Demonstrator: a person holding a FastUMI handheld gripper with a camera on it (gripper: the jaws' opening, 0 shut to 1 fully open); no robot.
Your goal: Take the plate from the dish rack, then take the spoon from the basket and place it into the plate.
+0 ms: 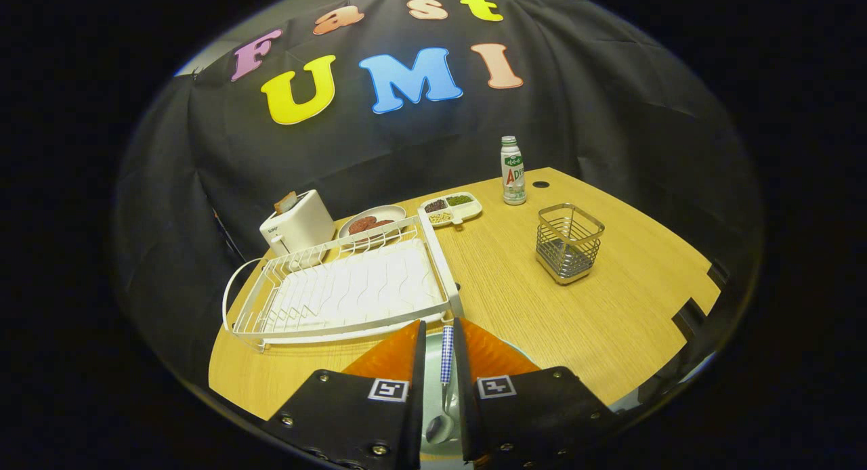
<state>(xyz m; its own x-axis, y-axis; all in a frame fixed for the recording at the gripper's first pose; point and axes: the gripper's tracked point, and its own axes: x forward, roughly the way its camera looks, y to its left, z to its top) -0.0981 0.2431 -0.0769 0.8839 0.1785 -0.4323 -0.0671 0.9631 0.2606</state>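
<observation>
My gripper (pixel 439 325) hangs low over the near edge of the table, its two orange fingers (pixel 393 358) a little apart. Between them lies the spoon (pixel 446 361), blue-and-white checked handle pointing ahead and metal bowl back toward me. Neither finger touches the handle; a gap shows on each side. Under the spoon and fingers is a pale plate (pixel 432 382), mostly covered by the fingers, with a sliver of its rim past the right finger. The white wire dish rack (pixel 339 294) stands just ahead to the left with nothing in it. The metal wire basket (pixel 567 243) stands further off to the right.
Beyond the rack are a white toaster (pixel 298 223) with a slice in it, a plate of dark round food (pixel 371 221) and a small divided tray (pixel 450 208). A small bottle (pixel 513 171) stands at the table's far edge. Bare wood lies between rack and basket.
</observation>
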